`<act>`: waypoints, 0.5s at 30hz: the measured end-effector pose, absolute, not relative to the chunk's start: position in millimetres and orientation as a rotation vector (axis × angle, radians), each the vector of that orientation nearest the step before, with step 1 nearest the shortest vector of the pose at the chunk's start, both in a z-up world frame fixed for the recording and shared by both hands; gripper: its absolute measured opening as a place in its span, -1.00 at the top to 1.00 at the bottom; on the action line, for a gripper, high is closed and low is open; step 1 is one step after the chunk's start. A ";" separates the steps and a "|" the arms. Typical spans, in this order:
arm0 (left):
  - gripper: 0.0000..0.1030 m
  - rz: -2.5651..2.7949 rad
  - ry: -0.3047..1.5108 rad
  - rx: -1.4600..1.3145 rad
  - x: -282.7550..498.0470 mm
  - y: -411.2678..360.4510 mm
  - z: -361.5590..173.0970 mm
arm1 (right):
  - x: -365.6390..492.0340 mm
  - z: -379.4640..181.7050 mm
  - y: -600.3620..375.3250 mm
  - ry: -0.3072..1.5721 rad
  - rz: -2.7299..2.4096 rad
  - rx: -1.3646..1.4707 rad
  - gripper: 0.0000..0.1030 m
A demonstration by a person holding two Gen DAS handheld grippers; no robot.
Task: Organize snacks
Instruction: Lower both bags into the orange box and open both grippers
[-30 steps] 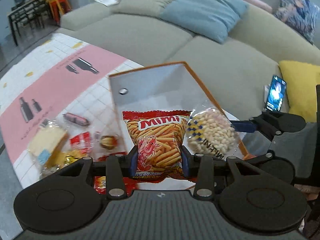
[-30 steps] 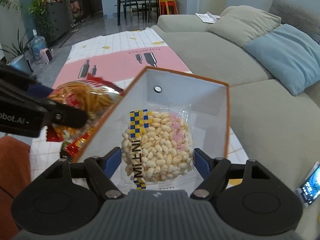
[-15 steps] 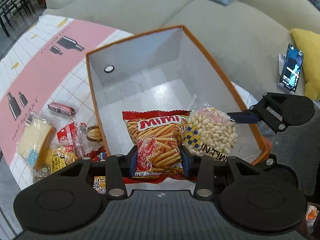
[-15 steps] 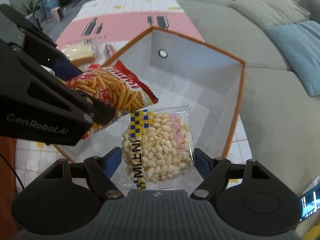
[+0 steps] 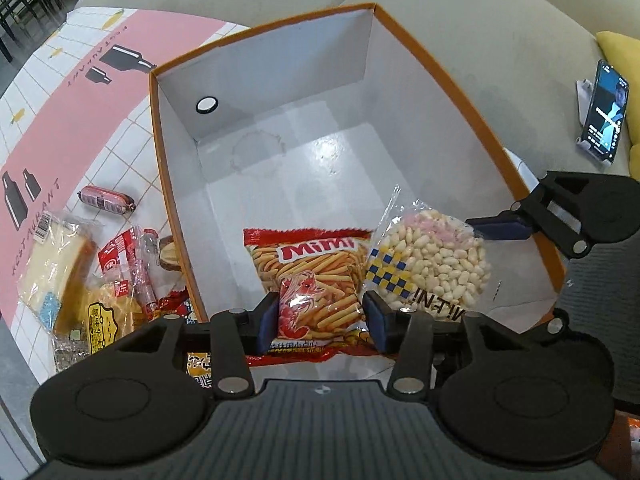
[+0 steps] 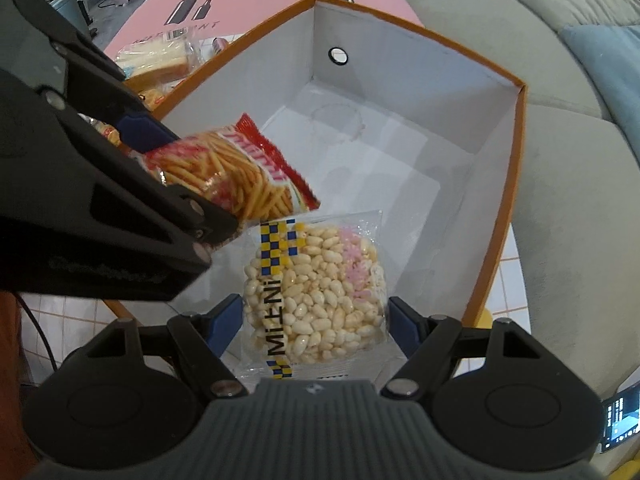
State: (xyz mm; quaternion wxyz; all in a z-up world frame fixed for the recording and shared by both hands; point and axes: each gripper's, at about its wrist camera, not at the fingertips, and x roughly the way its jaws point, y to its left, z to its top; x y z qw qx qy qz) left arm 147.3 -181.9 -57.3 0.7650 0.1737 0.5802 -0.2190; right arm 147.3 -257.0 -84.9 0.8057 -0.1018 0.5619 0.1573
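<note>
Snacks split between box and table. Mimi stick-snack bag sits between left gripper pads over the near end of the orange-rimmed white box; jaws opening, bag still between them, pads look to be just at the bag's edges. Bag hangs above the box floor, tilted, red top edge pointing into the box. Same bag seen from the right wrist view, with left gripper coming in from the left.

Puffed-rice pack, clear wrap with blue-yellow checker strip and pink patch, clamped by right gripper; both blue pads pressed against the pack's sides. Pack just beside the Mimi bag, upper corner touching or overlapping it, can't tell which. Also visible in left view, right gripper's blue pad at its far side.

Box interior otherwise bare white, round hole in far wall. Box on pink-and-white tiled tablecloth.

Left of box, on the cloth: wrapped sandwich bread, small sausage, red-white packet, yellow packet, all bunched close together, well apart from the sausage.

Grey sofa behind the box; phone on stand on the seat, yellow cushion beside it.
</note>
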 end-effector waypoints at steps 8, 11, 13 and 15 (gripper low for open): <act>-0.34 -0.484 1.232 0.378 142.9 -181.2 -53.1 | 152.1 -84.3 -257.1 1.209 0.341 -0.226 -0.48; -0.36 -0.490 1.214 0.386 140.0 -181.2 -49.6 | 151.3 -82.5 -253.8 1.204 0.335 -0.248 -0.48; -0.36 -0.479 1.217 0.407 139.1 -182.8 -48.4 | 150.1 -79.9 -252.3 1.196 0.327 -0.252 -0.48; -0.36 -0.451 1.221 0.440 137.4 -184.3 -47.0 | 147.5 -77.1 -251.7 1.186 0.315 -0.249 -0.48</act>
